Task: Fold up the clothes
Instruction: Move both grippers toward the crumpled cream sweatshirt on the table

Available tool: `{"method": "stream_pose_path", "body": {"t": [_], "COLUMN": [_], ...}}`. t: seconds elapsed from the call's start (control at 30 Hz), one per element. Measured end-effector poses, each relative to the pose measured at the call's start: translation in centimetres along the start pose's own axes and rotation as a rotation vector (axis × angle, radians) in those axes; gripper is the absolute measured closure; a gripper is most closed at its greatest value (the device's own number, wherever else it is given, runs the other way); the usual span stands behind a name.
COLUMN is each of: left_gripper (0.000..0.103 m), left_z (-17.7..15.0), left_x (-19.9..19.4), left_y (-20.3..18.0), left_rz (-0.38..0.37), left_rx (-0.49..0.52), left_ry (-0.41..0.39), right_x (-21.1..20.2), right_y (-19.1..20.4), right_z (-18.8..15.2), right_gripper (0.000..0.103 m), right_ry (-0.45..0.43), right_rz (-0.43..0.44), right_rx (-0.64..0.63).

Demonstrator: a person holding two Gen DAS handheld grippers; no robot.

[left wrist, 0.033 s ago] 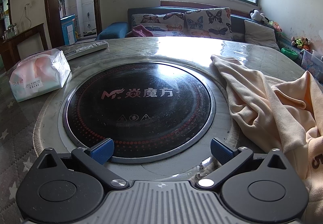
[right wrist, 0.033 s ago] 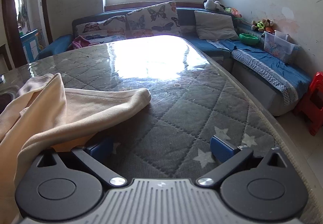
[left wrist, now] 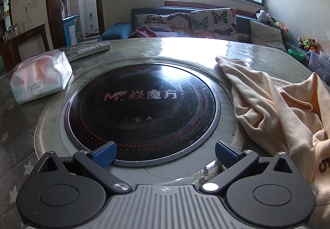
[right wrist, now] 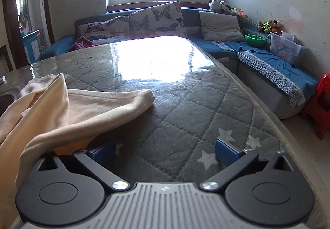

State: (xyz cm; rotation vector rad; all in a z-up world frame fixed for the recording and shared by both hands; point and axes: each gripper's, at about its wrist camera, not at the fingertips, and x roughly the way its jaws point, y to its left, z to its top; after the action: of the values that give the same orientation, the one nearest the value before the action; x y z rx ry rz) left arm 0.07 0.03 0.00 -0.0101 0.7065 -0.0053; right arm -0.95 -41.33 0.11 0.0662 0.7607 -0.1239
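Table layout as I see it from both wrist cameras

Ahead of my left gripper (left wrist: 164, 153) the round cooktop (left wrist: 142, 109) sits set into the table (left wrist: 185, 47); a tissue pack (left wrist: 40, 78) lies to its left, a remote (left wrist: 88, 49) behind that, and the garment (left wrist: 274, 109) sprawls to its right. From my right gripper (right wrist: 164, 152), the garment (right wrist: 61, 111) lies left, perhaps over the left fingertip; the sofa (right wrist: 257, 58) runs behind and right of the table.

quilted table (right wrist: 185, 121), garment (left wrist: 268, 105), tissue pack (left wrist: 41, 78), remote (left wrist: 90, 49)
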Motion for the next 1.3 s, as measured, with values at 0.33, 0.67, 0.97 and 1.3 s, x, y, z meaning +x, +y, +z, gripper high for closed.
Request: {"method": "stream_pose_path", "body": {"t": [0.33, 0.67, 0.97, 1.3], "left_gripper": [0.000, 0.000, 0.000, 0.000], "left_z": [-0.9, -3.0, -4.3, -5.4], "left_x": [-1.9, -5.6, -8.4, -10.4], "left_y": [-0.3, -3.0, -5.2, -7.1], "left_rz": [0.044, 0.011, 0.004, -0.013], "left_rx": [-0.071, -0.067, -0.047, 0.004], "left_ry": [0.001, 0.036, 0.080, 0.085], "right_x": [-4.1, -8.7, -11.4, -12.7], "right_y": [1.7, 2.8, 4.0, 5.0], "right_z": [-2.3, -4.7, -7.2, -9.1], "right_gripper": [0.000, 0.000, 0.000, 0.000], "right_ry": [-0.080, -0.123, -0.082, -0.046], "right_rz": [0.057, 0.132, 0.215, 0.241], "right_rx": [-0.048, -0.073, -0.117, -0.152]}}
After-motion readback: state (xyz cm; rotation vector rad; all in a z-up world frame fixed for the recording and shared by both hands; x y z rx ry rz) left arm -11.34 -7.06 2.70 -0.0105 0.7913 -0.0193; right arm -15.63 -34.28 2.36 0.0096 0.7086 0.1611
